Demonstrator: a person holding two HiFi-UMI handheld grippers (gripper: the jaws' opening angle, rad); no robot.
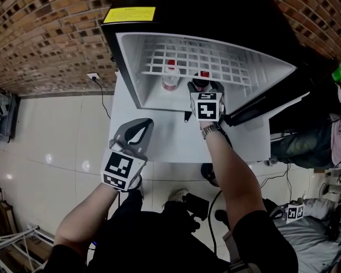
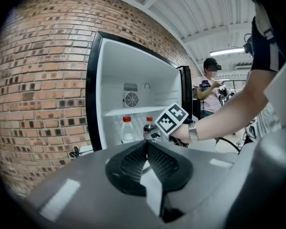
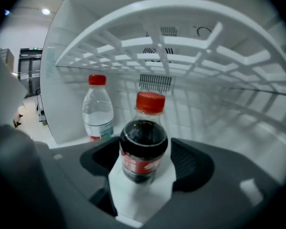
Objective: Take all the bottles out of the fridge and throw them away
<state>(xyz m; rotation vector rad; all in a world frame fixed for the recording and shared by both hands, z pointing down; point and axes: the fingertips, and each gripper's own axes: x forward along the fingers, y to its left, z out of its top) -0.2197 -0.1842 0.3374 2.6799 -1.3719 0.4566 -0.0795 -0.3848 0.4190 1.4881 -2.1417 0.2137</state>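
Note:
The black fridge [image 1: 131, 15] stands open with two red-capped bottles on its white floor. A dark cola bottle [image 1: 202, 79] [image 3: 144, 147] stands upright between the jaws of my right gripper [image 1: 204, 87] [image 3: 147, 161]. The jaws stand wide, and a narrow gap shows on each side of the bottle. To its left and slightly deeper stands a clear water bottle [image 1: 170, 75] [image 3: 97, 111]. My left gripper [image 1: 137, 131] [image 2: 146, 143] hangs outside the fridge, to the front left, shut with nothing in it. Its view shows both bottles, the water bottle [image 2: 127, 130] and the cola bottle [image 2: 148, 128].
A white wire shelf [image 1: 216, 61] spans the fridge just above the bottles. The fridge door [image 1: 273, 104] hangs open at the right. The fridge stands on a white table [image 1: 159, 141]. A brick wall [image 1: 45, 33] lies behind, and a seated person [image 1: 329, 138] is at the right.

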